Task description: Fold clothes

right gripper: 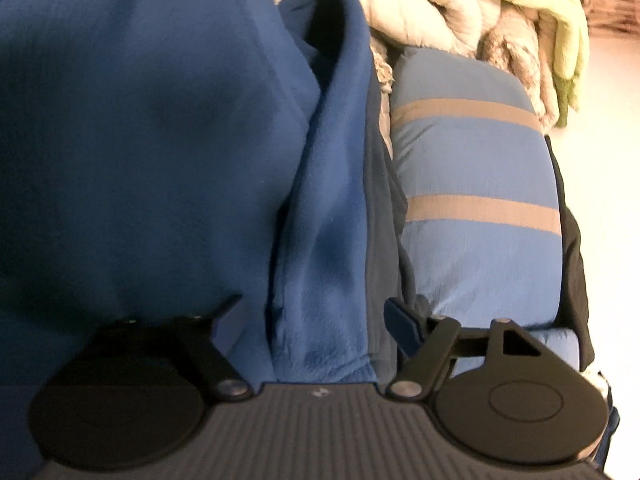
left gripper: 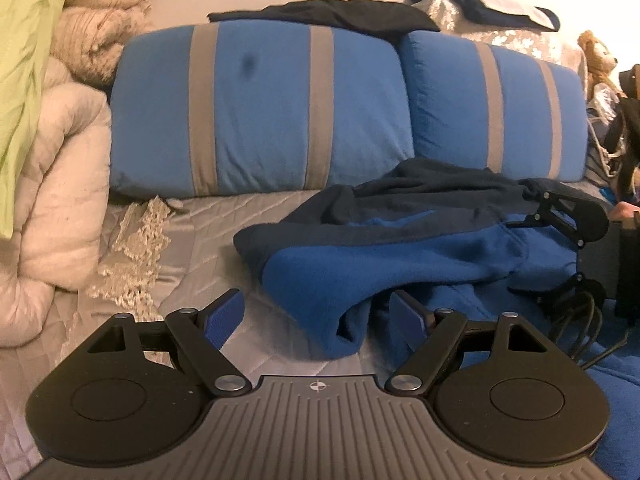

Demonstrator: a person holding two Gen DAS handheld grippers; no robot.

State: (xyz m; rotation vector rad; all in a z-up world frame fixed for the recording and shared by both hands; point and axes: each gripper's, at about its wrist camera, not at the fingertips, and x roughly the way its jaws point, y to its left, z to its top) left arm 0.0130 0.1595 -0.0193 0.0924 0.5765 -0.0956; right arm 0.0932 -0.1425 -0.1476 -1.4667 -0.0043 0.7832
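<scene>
A blue fleece garment (left gripper: 384,264) with a dark navy part lies rumpled on the grey quilted bed (left gripper: 208,240). My left gripper (left gripper: 316,316) is open and empty, low over the bed, with the garment's near corner between its blue pads (left gripper: 224,316). My right gripper shows in the left wrist view (left gripper: 568,248) at the garment's right end, turned on its side. In the right wrist view the right gripper (right gripper: 316,320) is open, and a fold of the blue fleece (right gripper: 324,200) runs between its fingers.
Two blue pillows with grey stripes (left gripper: 260,108) stand behind the garment, with dark clothes (left gripper: 332,14) on top. A pile of cream and green bedding (left gripper: 48,100) fills the left. A teddy bear (left gripper: 598,56) and clutter sit at the far right.
</scene>
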